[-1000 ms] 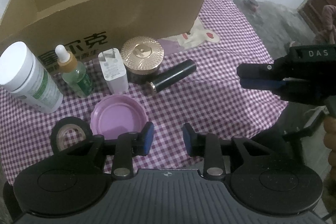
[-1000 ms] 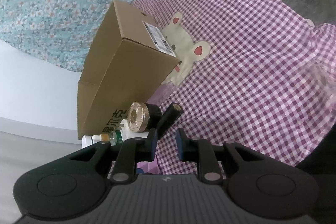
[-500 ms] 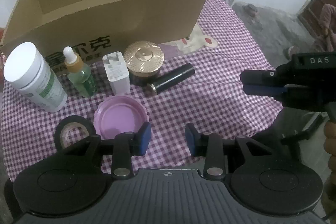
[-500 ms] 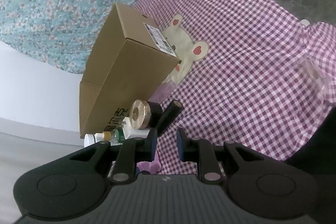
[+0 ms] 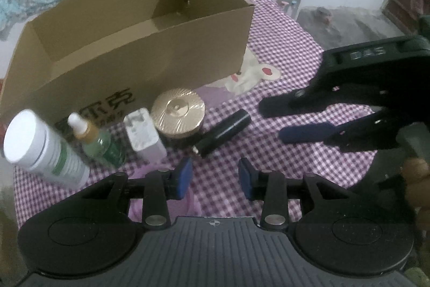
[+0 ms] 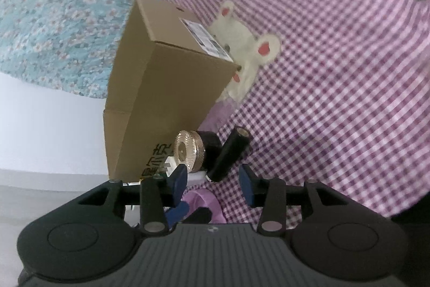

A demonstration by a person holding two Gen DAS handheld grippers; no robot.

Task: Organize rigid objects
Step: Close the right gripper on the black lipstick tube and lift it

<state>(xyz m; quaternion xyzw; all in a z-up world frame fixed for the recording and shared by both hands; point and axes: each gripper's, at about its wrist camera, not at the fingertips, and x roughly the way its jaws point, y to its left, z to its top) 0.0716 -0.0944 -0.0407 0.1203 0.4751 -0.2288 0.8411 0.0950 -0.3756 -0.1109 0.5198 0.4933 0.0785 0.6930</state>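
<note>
A checked cloth (image 5: 282, 109) covers the table, pink and white, with a bunny picture (image 6: 250, 55) on it. The big brown box (image 5: 129, 45) stands on the cloth with its top open, and it looks empty inside. The bunny picture is at the right end of the box.

All the small things sit in a row just in front of the box. At the left end of the box stands a white bottle (image 5: 40, 149), leaning a bit. Next to it is a green dropper bottle (image 5: 96, 141) with a white tip. Then comes a white plug (image 5: 143, 136). Then a dark jar (image 5: 178, 116) with a shiny gold lid, close to the front of the box. A black tube (image 5: 223, 132) lies on its side by the jar, a little farther from the box. A purple lid (image 6: 204, 202) lies in front of the plug, farther from the box, mostly hidden; it is blurry, so it may be a dish.

The right gripper (image 5: 293, 120) hangs over the cloth, out past the right end of the box, near the tube. Its jaws are opening and nothing is between them.

The left gripper (image 5: 215, 176) is low over the cloth, in front of the row, far from the box. Its jaws stand a little apart and hold nothing
</note>
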